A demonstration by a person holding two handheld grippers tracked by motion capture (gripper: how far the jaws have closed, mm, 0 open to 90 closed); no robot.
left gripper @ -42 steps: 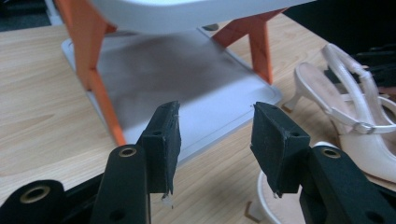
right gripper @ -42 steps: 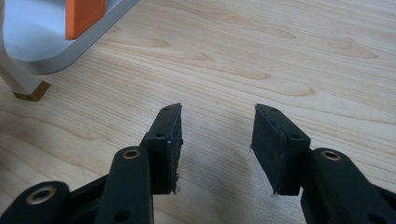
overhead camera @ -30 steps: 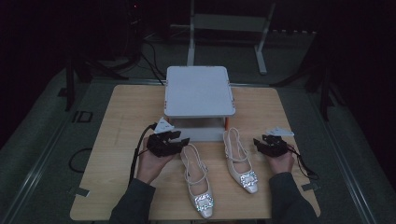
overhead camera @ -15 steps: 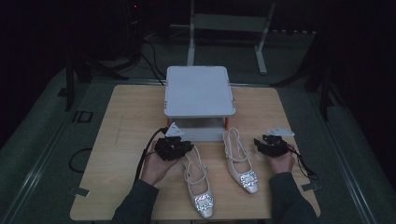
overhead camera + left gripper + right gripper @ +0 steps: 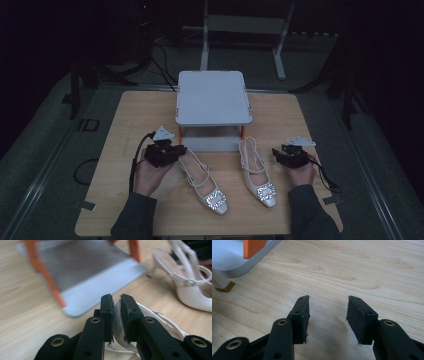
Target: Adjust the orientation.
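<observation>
Grasping is the step in hand: the left claw [image 5: 116,315] is clamped on the heel strap of the left slingback shoe [image 5: 204,181], lying on the wooden desk [image 5: 130,115] before a small white shelf rack [image 5: 212,97]. Next move — probably lifting it onto the rack. The right claw [image 5: 328,320] gapes empty — beside the other shoe [image 5: 257,172]. Dark room.

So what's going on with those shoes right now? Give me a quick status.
Left hand-held gripper shut on left shoe heel strap. Right hand-held gripper open over bare table, beside right shoe. White stand behind; nothing between.
</observation>
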